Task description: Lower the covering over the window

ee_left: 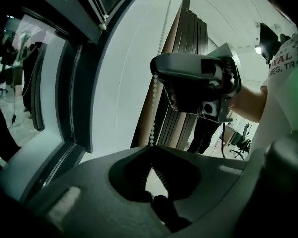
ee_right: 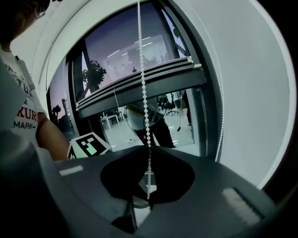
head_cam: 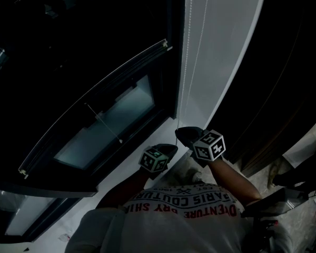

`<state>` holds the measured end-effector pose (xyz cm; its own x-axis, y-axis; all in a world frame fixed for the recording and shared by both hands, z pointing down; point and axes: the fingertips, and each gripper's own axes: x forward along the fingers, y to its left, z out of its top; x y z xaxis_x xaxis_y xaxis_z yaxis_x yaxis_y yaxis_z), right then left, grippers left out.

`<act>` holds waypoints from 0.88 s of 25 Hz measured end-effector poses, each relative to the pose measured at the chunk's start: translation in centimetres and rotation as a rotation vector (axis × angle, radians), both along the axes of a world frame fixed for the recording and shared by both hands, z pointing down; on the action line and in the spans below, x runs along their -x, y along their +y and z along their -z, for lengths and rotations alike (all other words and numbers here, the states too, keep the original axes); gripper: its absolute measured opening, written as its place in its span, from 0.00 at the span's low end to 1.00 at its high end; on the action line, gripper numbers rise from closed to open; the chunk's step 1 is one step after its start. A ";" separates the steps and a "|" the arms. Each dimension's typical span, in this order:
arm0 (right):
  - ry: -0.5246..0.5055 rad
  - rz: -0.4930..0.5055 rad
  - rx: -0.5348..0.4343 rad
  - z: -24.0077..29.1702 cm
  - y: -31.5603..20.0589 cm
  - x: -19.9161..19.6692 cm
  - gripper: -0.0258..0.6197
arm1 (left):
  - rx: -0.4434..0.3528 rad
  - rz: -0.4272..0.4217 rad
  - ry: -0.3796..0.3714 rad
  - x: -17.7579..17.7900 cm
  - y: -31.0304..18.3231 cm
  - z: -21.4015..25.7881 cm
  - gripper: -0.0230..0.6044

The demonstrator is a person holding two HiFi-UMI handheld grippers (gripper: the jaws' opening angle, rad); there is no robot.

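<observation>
This seems to be an office: a swivel chair (ee_left: pixel 240 146) stands on the pale floor (ee_left: pixel 234 131), and more such chairs (ee_right: pixel 172 103) show in the large window (ee_right: pixel 131 46).

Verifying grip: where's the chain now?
In the right gripper view, the chain runs down the centre into the right gripper's shut jaws, with the window behind.

Left gripper (head_cam: pixel 170 148), right gripper (head_cam: pixel 180 134) (adjacent), beaded cord (head_cam: pixel 185 73)

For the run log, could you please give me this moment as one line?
right gripper: shut on bead chain | left gripper: shut, grip unclear | blind's bottom rail: partway down
</observation>
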<state>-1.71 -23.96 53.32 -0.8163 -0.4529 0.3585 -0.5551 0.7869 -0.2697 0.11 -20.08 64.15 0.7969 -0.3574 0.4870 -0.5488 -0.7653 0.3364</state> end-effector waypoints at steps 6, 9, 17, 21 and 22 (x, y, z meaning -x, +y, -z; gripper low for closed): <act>-0.005 -0.025 -0.001 -0.4 -0.8 -0.5 0.07 | -0.030 -0.023 0.012 0.5 -0.3 0.4 0.10; -0.003 -0.036 -0.005 -0.5 -1.3 -1.0 0.07 | -0.042 0.025 0.088 1.6 -1.6 2.0 0.15; -0.010 -0.033 -0.010 -0.6 -1.4 -0.9 0.06 | -0.258 0.052 0.262 2.3 -5.8 14.5 0.16; -0.019 -0.026 -0.008 -0.4 -1.3 -0.6 0.06 | -0.362 -0.007 0.303 0.7 -6.6 21.5 0.19; -0.017 -0.024 -0.008 -0.5 -1.3 -0.6 0.06 | -0.374 -0.010 0.313 0.4 -7.0 23.0 0.19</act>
<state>-1.12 -25.23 53.77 -0.8111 -0.4757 0.3405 -0.5694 0.7755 -0.2729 -0.33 -27.03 41.15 0.8887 -0.4542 0.0625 -0.4575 -0.8698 0.1848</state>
